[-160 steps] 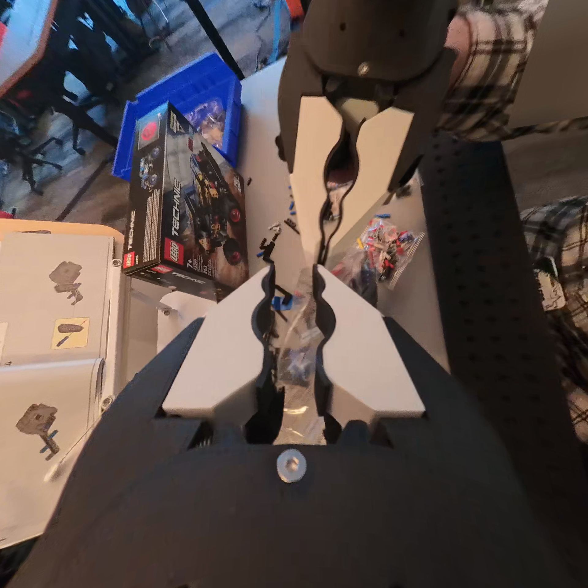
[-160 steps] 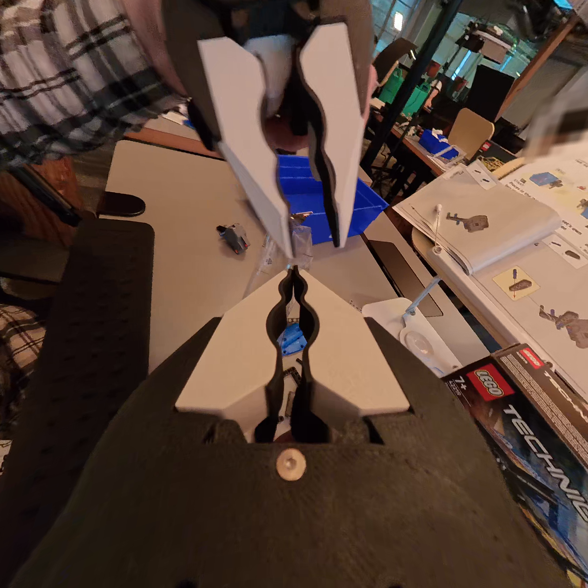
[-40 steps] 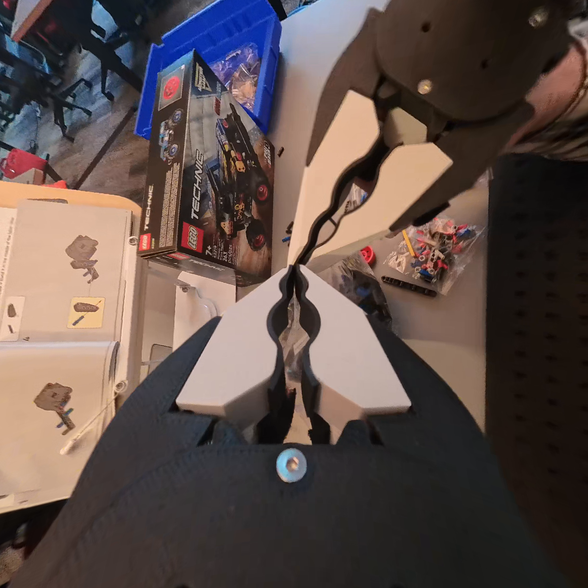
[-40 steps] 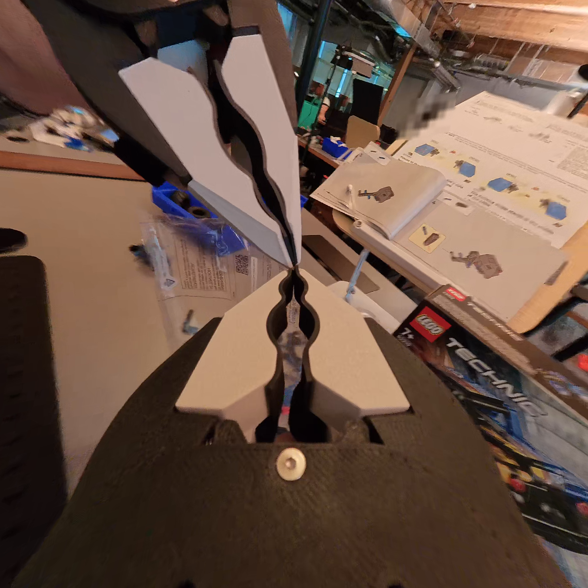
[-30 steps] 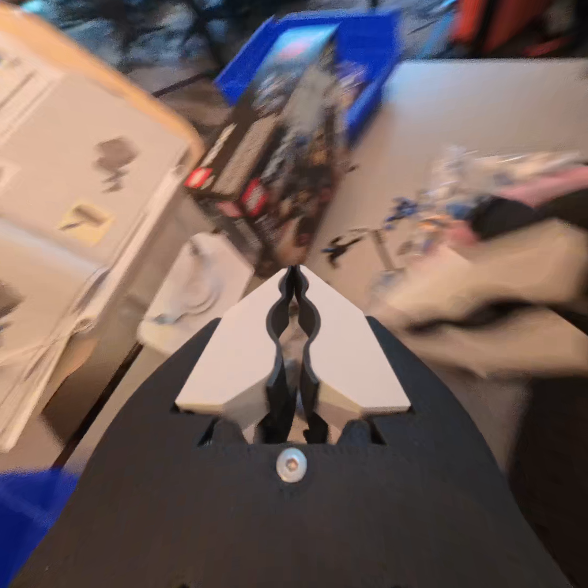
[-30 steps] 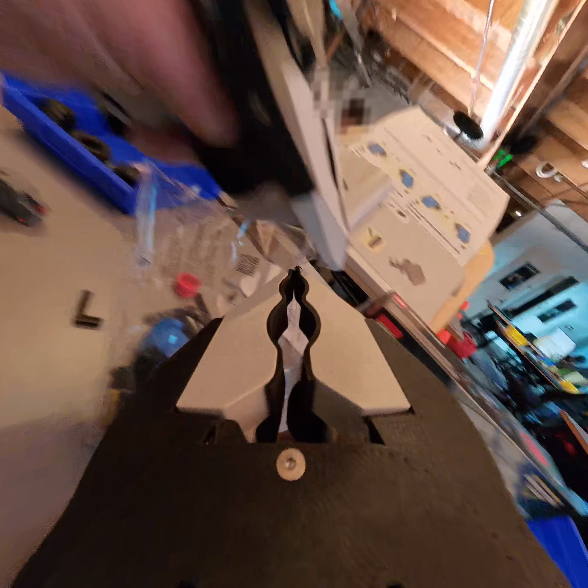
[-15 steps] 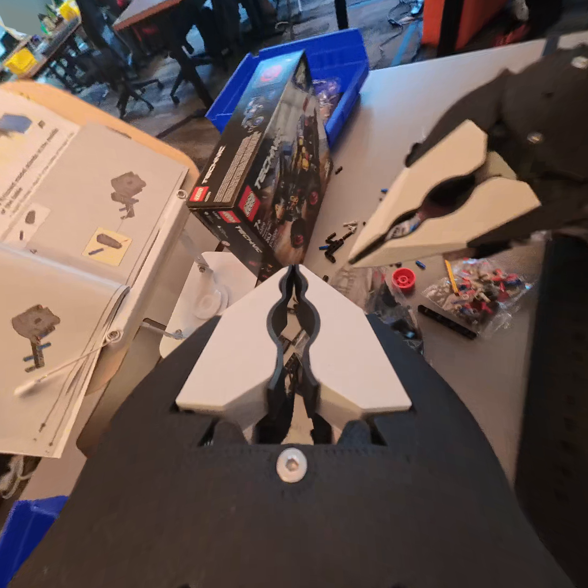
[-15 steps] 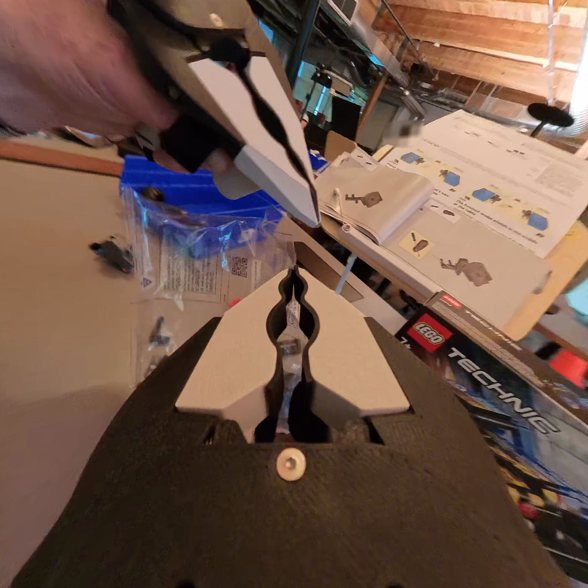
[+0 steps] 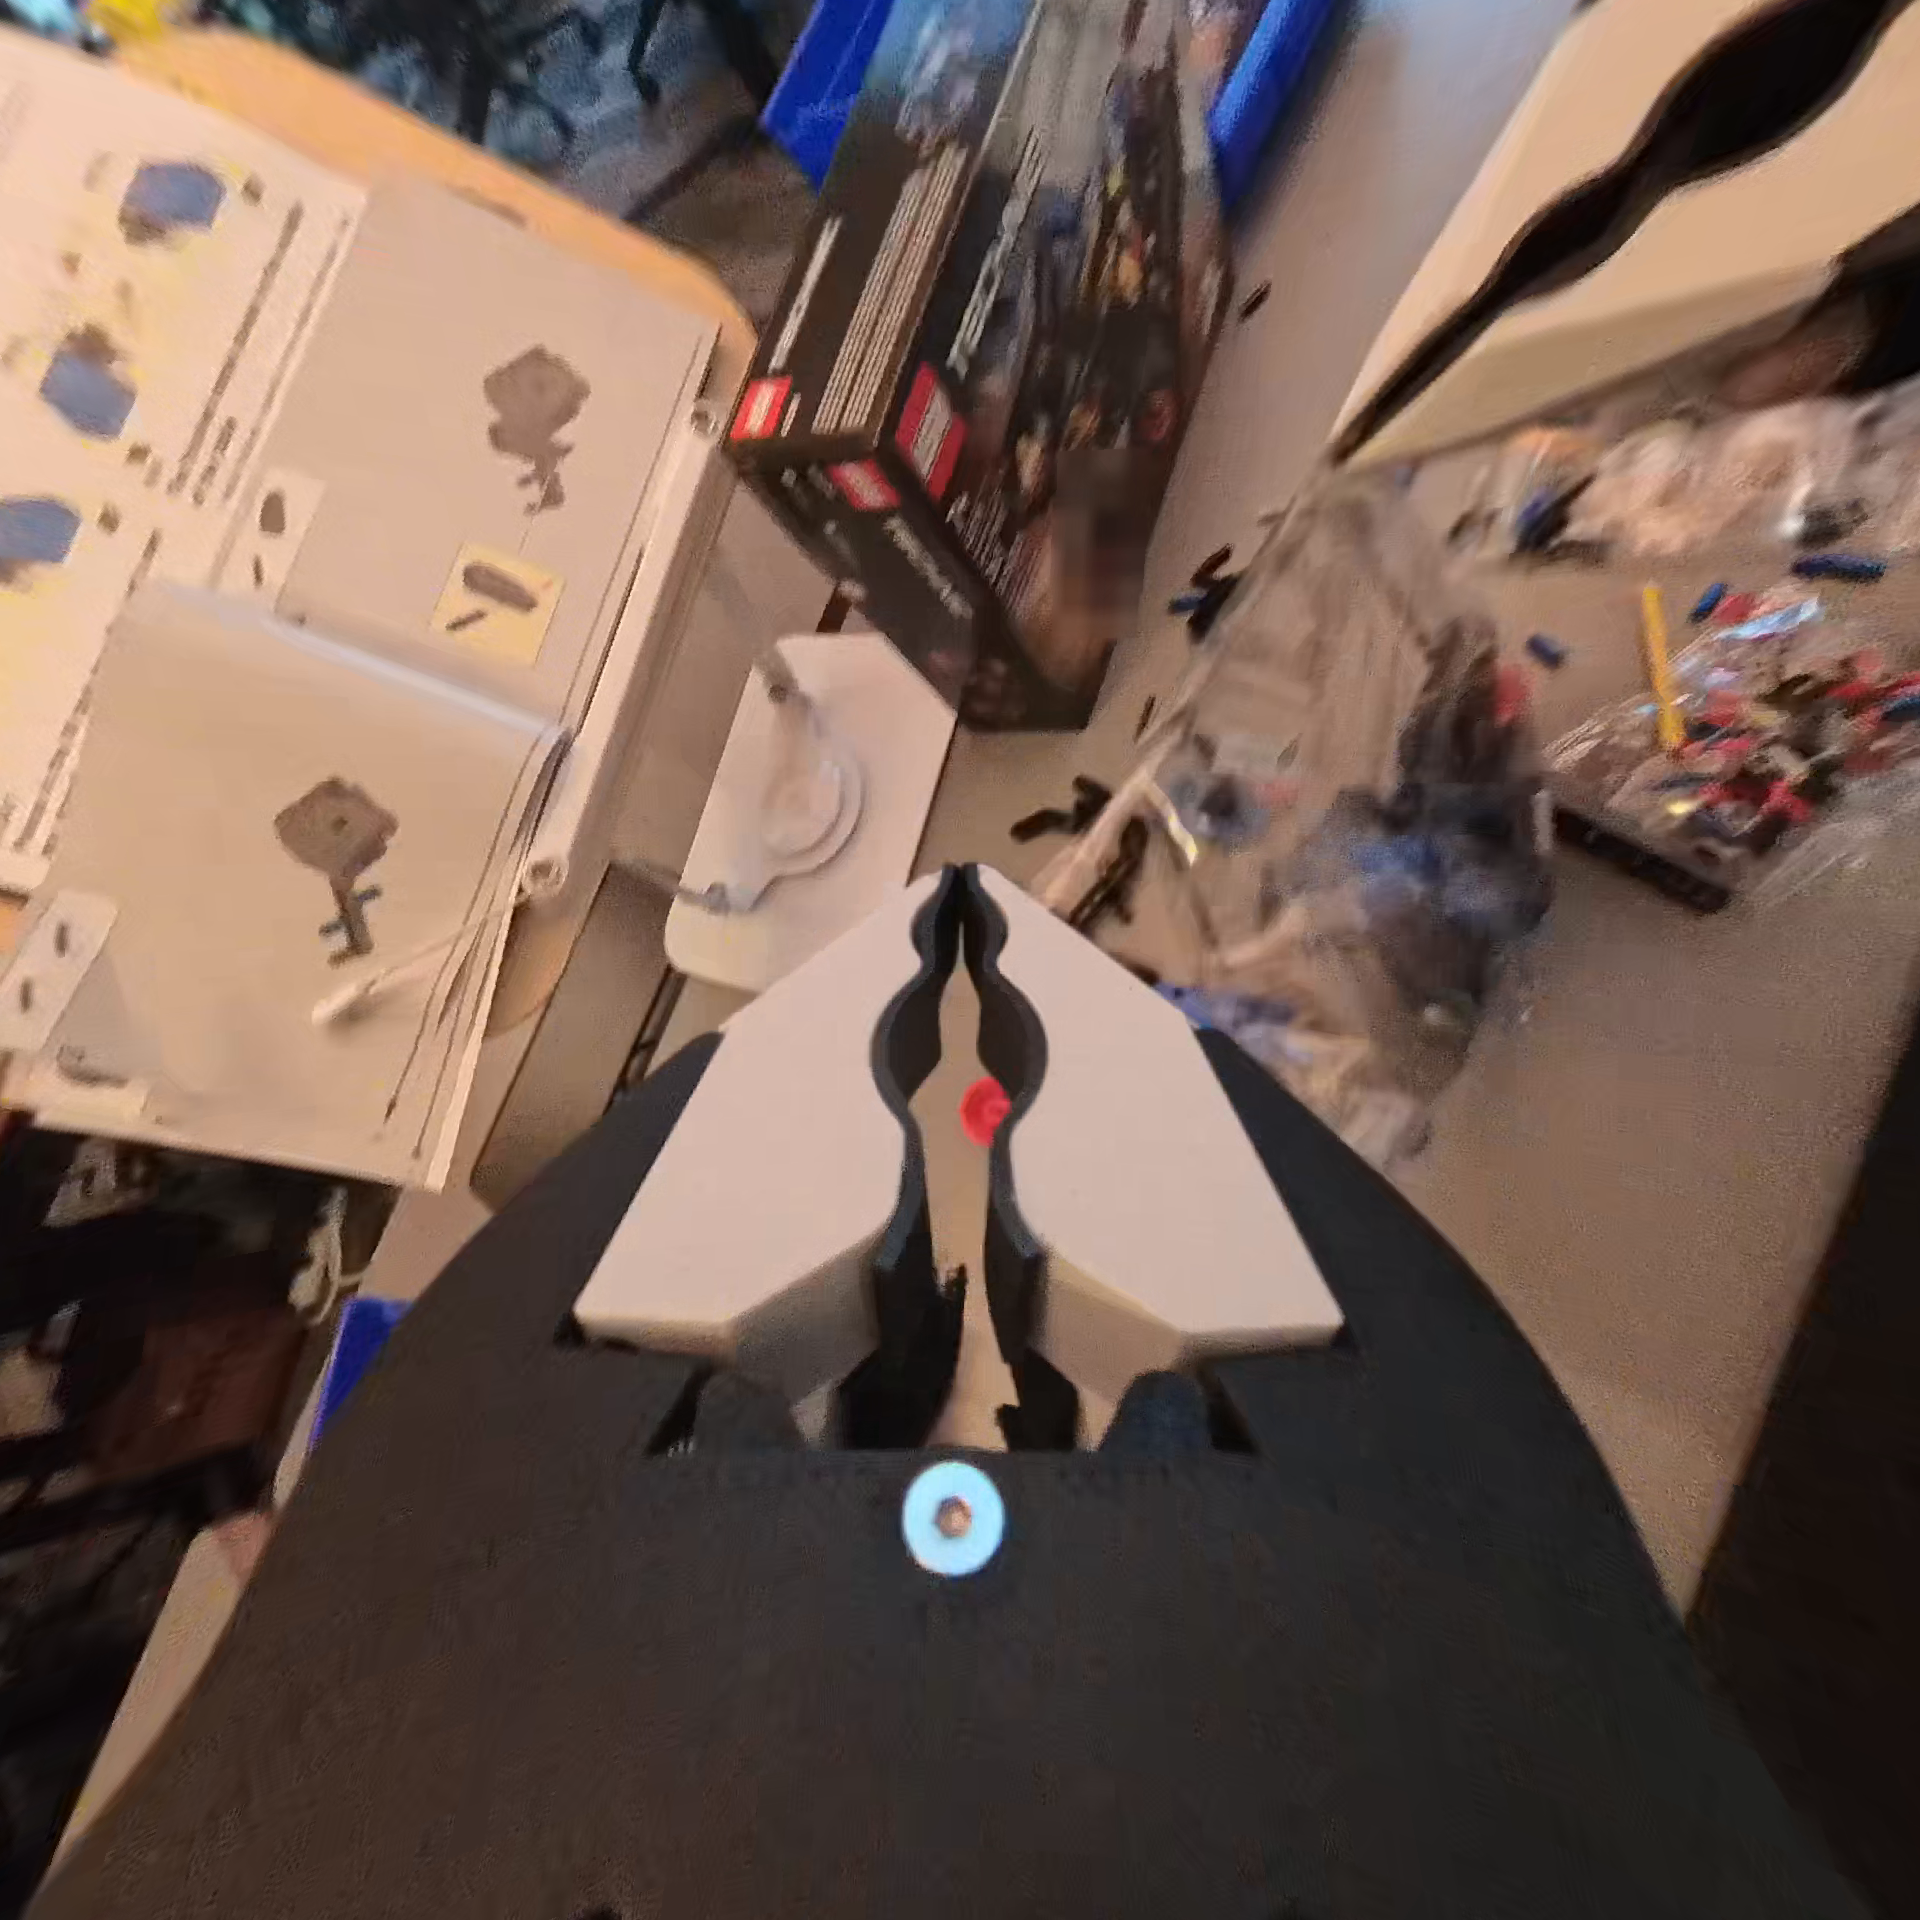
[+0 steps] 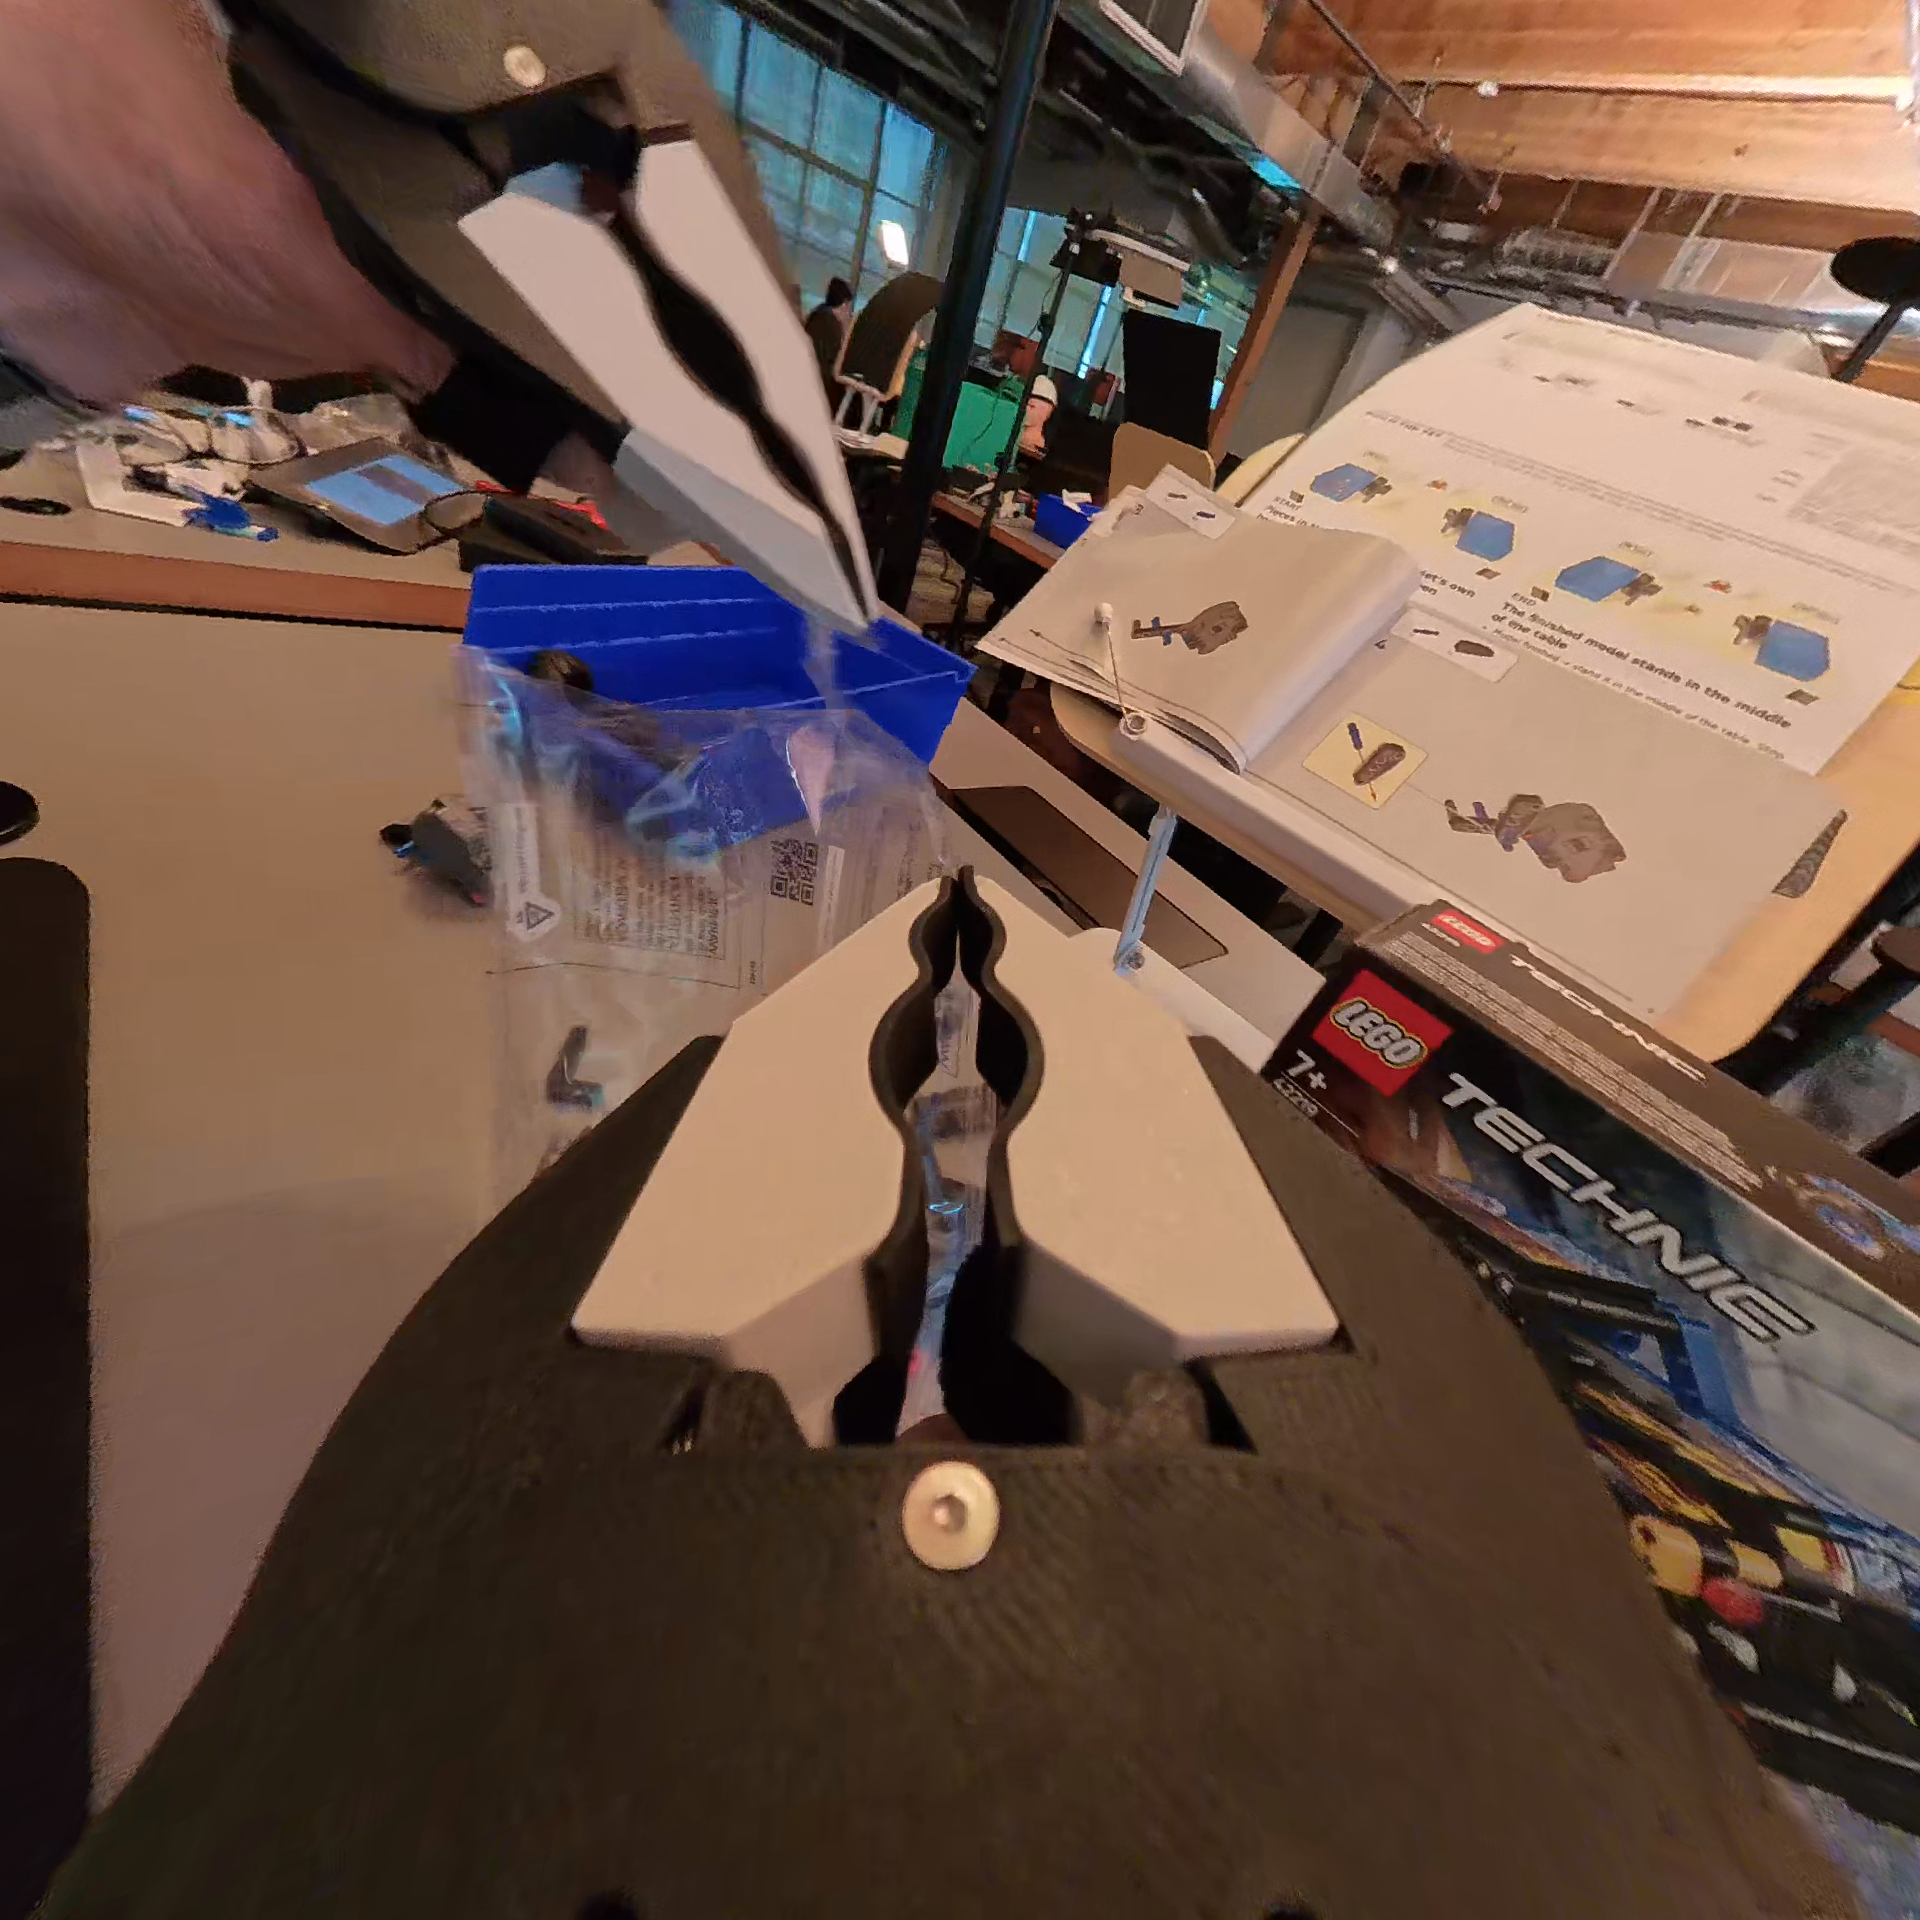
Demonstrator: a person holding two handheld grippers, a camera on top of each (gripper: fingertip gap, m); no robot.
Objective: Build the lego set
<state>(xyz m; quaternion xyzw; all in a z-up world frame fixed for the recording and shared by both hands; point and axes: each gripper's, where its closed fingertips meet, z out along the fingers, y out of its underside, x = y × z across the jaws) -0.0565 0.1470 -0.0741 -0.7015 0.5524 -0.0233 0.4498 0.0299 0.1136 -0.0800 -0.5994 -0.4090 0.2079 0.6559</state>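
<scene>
A clear plastic bag (image 10: 665, 831) of blue and black Lego parts hangs over the grey table between my two grippers. My right gripper (image 10: 961, 883) is shut on its near edge, and film shows in the gap between the fingers. In the left wrist view the right gripper (image 9: 1340, 447) is at the upper right with the bag (image 9: 1351, 748) hanging below it. My left gripper (image 9: 956, 878) is shut. In the right wrist view the left gripper's tips (image 10: 857, 613) pinch the bag's far corner. A small red piece (image 9: 982, 1107) lies on the table below the left fingers.
A second bag of small parts (image 9: 1745, 748) and loose black pieces (image 9: 1070, 821) lie on the table. The Lego box (image 9: 997, 364) stands beside an open instruction booklet (image 9: 364, 520) on a white stand. A blue bin (image 10: 644, 634) and a small grey assembly (image 10: 447, 836) sit farther back. A black mat (image 10: 42, 1143) lies alongside.
The left gripper's tips have come onto the bag's far corner, and the bag is stretched between both grippers. The right gripper now stands higher and closer in the left wrist view.
</scene>
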